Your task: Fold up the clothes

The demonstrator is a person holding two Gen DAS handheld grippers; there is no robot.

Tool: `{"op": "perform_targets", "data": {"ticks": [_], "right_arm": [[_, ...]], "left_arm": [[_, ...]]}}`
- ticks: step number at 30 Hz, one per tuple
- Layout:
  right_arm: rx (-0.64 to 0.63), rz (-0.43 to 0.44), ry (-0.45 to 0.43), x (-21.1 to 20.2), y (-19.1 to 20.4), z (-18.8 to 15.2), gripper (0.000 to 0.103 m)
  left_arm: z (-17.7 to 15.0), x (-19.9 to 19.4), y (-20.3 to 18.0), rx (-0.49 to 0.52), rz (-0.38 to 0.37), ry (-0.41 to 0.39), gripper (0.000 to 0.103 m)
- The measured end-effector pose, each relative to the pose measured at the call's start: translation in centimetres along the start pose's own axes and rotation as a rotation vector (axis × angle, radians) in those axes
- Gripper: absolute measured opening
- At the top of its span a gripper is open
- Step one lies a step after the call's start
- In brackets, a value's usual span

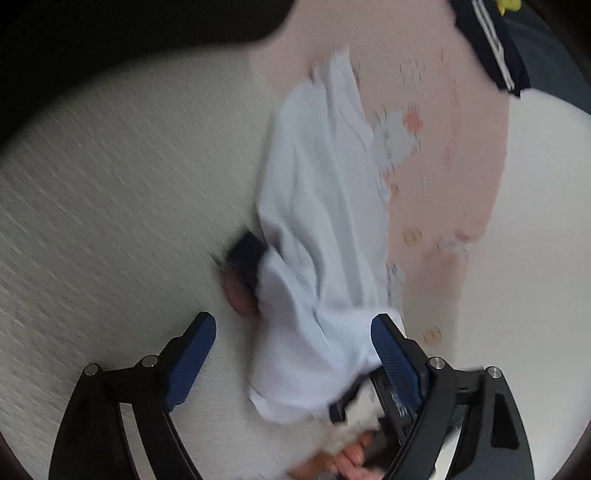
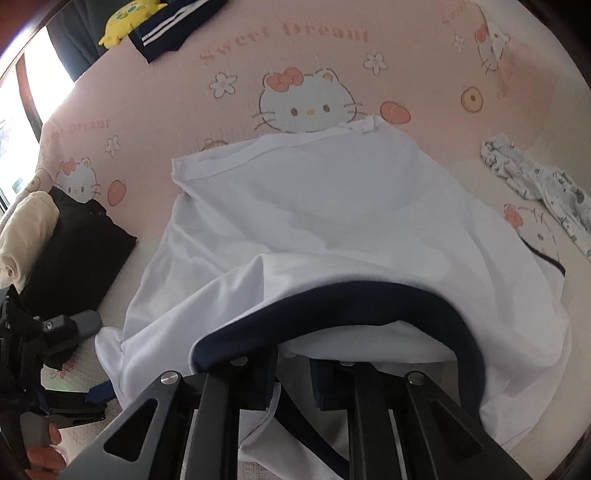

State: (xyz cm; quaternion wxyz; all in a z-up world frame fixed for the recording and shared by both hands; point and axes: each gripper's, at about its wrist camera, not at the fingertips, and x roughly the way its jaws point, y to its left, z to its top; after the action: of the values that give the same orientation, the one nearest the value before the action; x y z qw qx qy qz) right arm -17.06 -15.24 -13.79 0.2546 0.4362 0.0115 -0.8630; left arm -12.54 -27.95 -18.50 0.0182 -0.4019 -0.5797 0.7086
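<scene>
One white shirt (image 2: 306, 221) with a navy collar (image 2: 369, 299) lies on the pink cat-print bedsheet (image 2: 184, 92), its long side running away from the right gripper (image 2: 291, 373), whose fingers pinch the collar end. The left gripper (image 1: 291, 354) is spread wide, holding nothing, over the shirt's edge.

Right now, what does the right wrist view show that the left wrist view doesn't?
Only the right wrist view shows the folded black garment, the cream garment beside it, the patterned cloth and the yellow plush. Only the left wrist view shows the left gripper open, one finger by the shirt. Both show the white shirt, the pink sheet and the navy striped garment.
</scene>
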Motion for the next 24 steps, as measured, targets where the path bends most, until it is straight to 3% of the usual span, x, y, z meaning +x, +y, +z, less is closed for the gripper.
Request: {"op": "perform_targets", "data": {"ticks": [7, 8, 9, 11, 17, 24], "right_arm": [[0.037, 0.030, 0.015, 0.2, -0.4, 0.5, 0.013], [0.043, 0.034, 0.014, 0.2, -0.5, 0.5, 0.013], [0.044, 0.037, 0.014, 0.2, -0.5, 0.5, 0.013], [0.045, 0.042, 0.019, 0.2, -0.5, 0.5, 0.013], [0.019, 0.029, 0.028, 0.3, 0.1, 0.3, 0.013], [-0.104, -0.078, 0.040, 0.1, 1.6, -0.2, 0.013]], "left_arm": [[-2.3, 1.5, -1.1, 0.061, 0.006, 0.123, 0.084], [-2.6, 1.8, -1.3, 0.070, 0.007, 0.141, 0.071], [-2.9, 2.0, -1.5, 0.081, 0.011, 0.159, 0.042], [-3.4, 3.3, -1.9, 0.132, 0.052, 0.199, 0.016], [-3.3, 1.3, -2.8, 0.269, 0.168, 0.095, 0.007], [-1.8, -3.1, -1.8, 0.259, 0.182, 0.056, 0.005]]}}
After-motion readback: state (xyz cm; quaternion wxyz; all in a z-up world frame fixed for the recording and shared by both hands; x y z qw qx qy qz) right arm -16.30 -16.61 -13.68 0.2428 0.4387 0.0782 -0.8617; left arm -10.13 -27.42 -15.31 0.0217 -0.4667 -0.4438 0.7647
